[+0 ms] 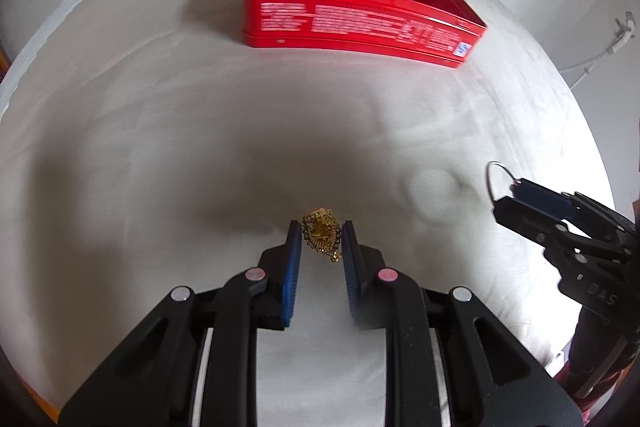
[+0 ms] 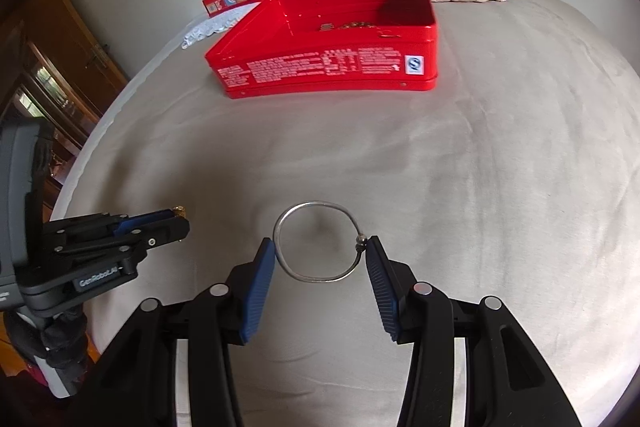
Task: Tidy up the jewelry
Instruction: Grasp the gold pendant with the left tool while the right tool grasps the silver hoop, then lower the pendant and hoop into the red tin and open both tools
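Jaws parted, the left gripper [image 1: 321,231] straddles a crumpled gold chain necklace [image 1: 321,231] on the beige bedsheet [image 1: 160,147], seemingly without touching it. The right gripper [image 2: 321,247], spread wide, brackets a thin silver wire bangle [image 2: 316,242], both blue pads [image 2: 260,285] at its rim. Well beyond sits an open red rectangular tin box [image 2: 328,67].

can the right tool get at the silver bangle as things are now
Probably yes. The right tool is open with the silver bangle lying flat on the bed between its fingers, nothing covering it. The left tool, off to one side, sits around the gold chain.
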`<state>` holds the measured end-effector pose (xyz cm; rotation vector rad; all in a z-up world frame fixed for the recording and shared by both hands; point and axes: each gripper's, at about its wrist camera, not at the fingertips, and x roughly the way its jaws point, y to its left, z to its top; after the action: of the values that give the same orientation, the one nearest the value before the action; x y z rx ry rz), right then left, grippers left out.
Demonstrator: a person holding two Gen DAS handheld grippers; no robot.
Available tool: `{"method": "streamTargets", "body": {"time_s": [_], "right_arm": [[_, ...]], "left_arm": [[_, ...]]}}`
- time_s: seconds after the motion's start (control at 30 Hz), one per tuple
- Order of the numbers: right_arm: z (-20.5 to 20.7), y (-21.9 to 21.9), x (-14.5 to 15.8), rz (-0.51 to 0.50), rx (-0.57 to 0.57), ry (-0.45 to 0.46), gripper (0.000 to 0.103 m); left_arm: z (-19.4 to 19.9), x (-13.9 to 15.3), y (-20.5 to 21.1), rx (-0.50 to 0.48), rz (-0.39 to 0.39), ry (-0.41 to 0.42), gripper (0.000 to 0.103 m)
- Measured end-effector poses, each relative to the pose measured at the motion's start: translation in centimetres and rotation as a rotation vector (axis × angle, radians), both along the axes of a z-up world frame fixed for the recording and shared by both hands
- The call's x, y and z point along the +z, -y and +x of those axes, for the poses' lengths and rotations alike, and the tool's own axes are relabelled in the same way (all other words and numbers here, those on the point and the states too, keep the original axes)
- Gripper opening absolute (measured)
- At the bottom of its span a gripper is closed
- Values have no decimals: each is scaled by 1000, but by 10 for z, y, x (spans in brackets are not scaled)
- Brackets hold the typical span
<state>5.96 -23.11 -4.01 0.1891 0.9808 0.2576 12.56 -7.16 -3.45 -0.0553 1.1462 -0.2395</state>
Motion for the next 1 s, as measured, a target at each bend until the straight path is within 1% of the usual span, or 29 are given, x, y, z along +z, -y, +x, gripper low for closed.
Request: {"method": "streamTargets", "body": {"time_s": [0.17,0.27,0.4,0.5,0.6,0.77,0.9,1.0], "right_arm": [[5,-15,6,-9,18,9,47],[12,-23,8,-14,24,9,47],[19,-24,16,-12,19,20,47],[24,-21,28,-8,11,48,47],[30,-15,44,-11,-1,85,47],[47,-4,71,-17,-22,141,47],[70,7,87,-13,-45,168,47],[99,15,93,-14,-57,169,47]], "left_arm": [[7,-2,-18,25,9,7,19],[10,0,-21,30,14,19,19],[17,3,-27,26,9,23,19],[23,10,-24,20,12,41,19],[29,26,-21,8,13,79,19],[51,58,-16,1,3,150,19],[72,81,-8,7,-12,204,19],[97,94,1,9,-31,230,19]]}}
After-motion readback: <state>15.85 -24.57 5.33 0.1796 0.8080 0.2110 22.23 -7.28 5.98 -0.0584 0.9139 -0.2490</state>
